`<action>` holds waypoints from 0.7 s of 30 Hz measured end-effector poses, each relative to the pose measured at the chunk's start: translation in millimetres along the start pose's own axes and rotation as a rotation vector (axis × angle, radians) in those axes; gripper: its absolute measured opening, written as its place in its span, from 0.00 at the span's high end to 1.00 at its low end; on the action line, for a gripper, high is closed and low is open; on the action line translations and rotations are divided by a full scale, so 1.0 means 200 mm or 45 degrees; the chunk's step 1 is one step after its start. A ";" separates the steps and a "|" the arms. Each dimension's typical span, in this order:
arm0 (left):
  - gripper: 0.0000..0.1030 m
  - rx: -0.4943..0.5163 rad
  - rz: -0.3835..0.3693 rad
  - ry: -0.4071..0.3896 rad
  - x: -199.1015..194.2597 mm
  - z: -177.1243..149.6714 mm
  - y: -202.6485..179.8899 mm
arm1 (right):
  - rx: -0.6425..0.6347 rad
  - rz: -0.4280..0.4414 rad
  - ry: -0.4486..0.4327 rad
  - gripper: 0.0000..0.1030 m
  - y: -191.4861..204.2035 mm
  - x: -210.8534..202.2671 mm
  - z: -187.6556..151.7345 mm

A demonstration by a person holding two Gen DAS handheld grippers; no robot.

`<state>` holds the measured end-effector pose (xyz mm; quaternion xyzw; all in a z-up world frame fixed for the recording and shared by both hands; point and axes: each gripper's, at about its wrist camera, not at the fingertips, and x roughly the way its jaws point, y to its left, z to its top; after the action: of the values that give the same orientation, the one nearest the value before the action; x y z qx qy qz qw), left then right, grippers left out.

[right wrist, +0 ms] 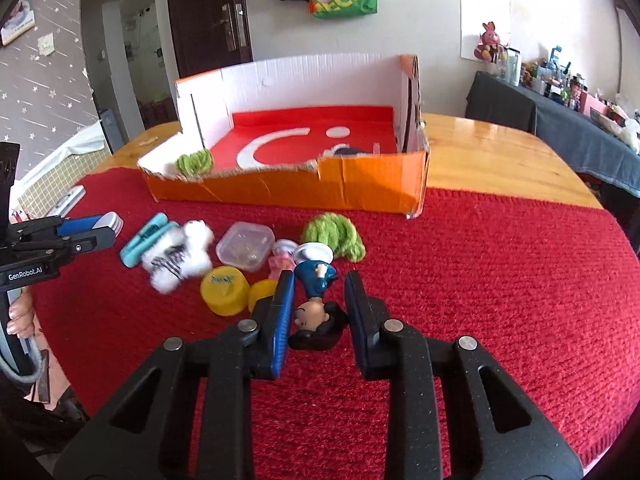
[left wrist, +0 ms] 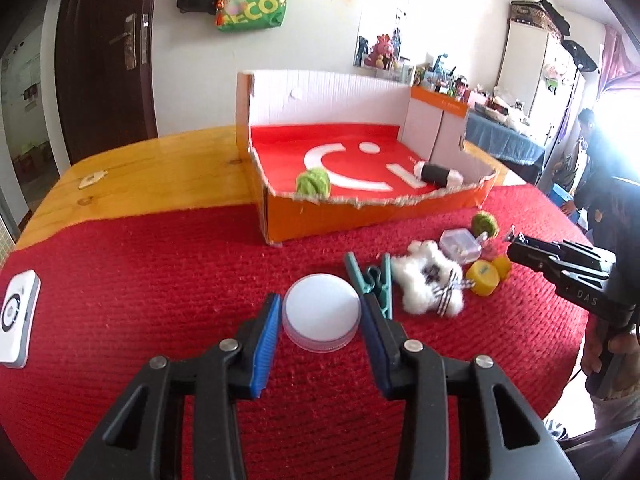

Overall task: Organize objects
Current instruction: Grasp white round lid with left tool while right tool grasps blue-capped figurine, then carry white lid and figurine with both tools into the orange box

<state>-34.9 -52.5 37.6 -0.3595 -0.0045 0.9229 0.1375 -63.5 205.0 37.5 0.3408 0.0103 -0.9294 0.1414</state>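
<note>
A round white lidded container (left wrist: 320, 314) lies on the red knitted cloth (left wrist: 160, 280), with my left gripper (left wrist: 320, 300) shut on its two sides. In the right wrist view a small sailor figurine (right wrist: 314, 314) in blue with a white cap lies head toward me. My right gripper (right wrist: 319, 278) is shut on it. The orange cardboard box (left wrist: 360, 218) with a red floor stands behind. It holds a green yarn ball (left wrist: 313, 182) and a black roll with white ends (left wrist: 438, 173).
Between the grippers lie a teal clip (left wrist: 374, 280), a white fluffy toy (left wrist: 428, 284), a clear small case (left wrist: 460, 244), a yellow tape measure (left wrist: 484, 278) and green yarn (right wrist: 334, 236). A white device (left wrist: 18, 316) sits far left. A person (left wrist: 588, 152) stands at the right.
</note>
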 end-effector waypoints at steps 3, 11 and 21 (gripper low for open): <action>0.59 0.011 -0.001 -0.024 -0.03 0.03 -0.01 | 0.004 0.012 -0.026 0.76 0.00 -0.04 0.03; 0.59 0.020 -0.009 -0.045 -0.05 0.04 -0.03 | -0.005 0.028 -0.039 0.76 0.02 -0.07 0.06; 0.59 0.025 -0.021 -0.062 -0.06 0.07 -0.05 | 0.001 0.052 -0.042 0.76 0.03 -0.08 0.08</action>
<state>-32.6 -45.0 57.5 -0.3355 -0.0017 0.9302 0.1485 -60.0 201.5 59.6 0.3257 0.0007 -0.9318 0.1604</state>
